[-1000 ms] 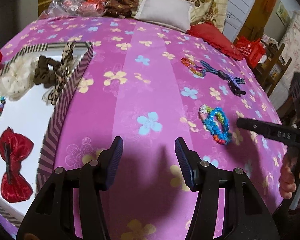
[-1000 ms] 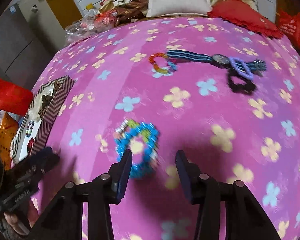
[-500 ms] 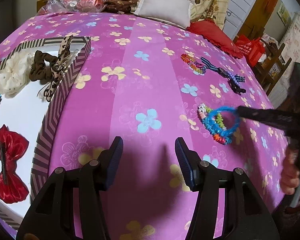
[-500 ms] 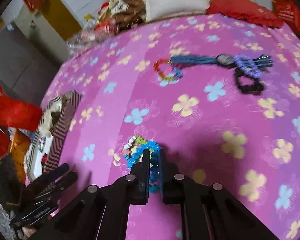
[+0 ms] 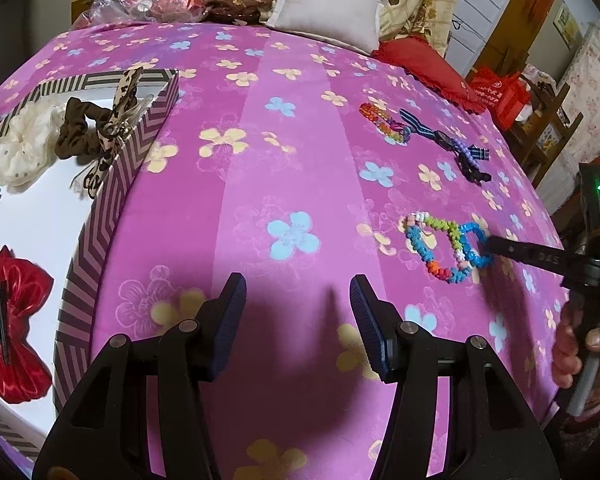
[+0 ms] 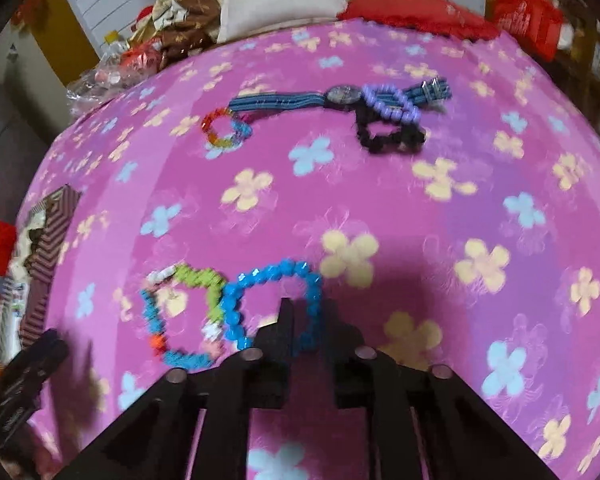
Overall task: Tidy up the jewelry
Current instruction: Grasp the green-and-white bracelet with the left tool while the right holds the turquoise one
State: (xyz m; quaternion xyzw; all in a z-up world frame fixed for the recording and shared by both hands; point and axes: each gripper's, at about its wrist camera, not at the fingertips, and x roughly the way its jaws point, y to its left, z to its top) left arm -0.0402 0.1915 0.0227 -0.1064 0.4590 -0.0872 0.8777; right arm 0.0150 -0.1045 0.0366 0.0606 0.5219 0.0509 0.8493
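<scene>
- Holding the left gripper (image 5: 296, 284) over the pink flowered bedcover (image 5: 300, 140), its fingers spread apart with nothing between them.
- Pointing the right gripper (image 6: 312, 312) steeply down at the blue bead bracelet (image 6: 272, 272), with one finger inside the loop and the other outside.
- Just parting the right fingers, with the near side of the blue loop between them and a gap showing, so no firm pinch on the beads.
- Lying flat on the bedcover: that blue bead bracelet, touching a multicoloured bead bracelet (image 6: 180, 320) on its left.
- Farther up the bed: a rainbow bracelet (image 5: 384, 124) just beside the strap of a striped watch (image 6: 342, 94), with a purple bracelet (image 6: 388, 102) across the watch and a black bracelet (image 6: 388, 140) against it.
- At the left edge: an open striped box (image 5: 112, 184) holding a red bow (image 5: 16, 320), a cream scrunchie (image 5: 20, 148), a brown scrunchie (image 5: 80, 132) and a leopard-print bow (image 5: 116, 120).
- Gripping the right tool's handle at the far right of the left view: a person's hand (image 5: 572, 344).
</scene>
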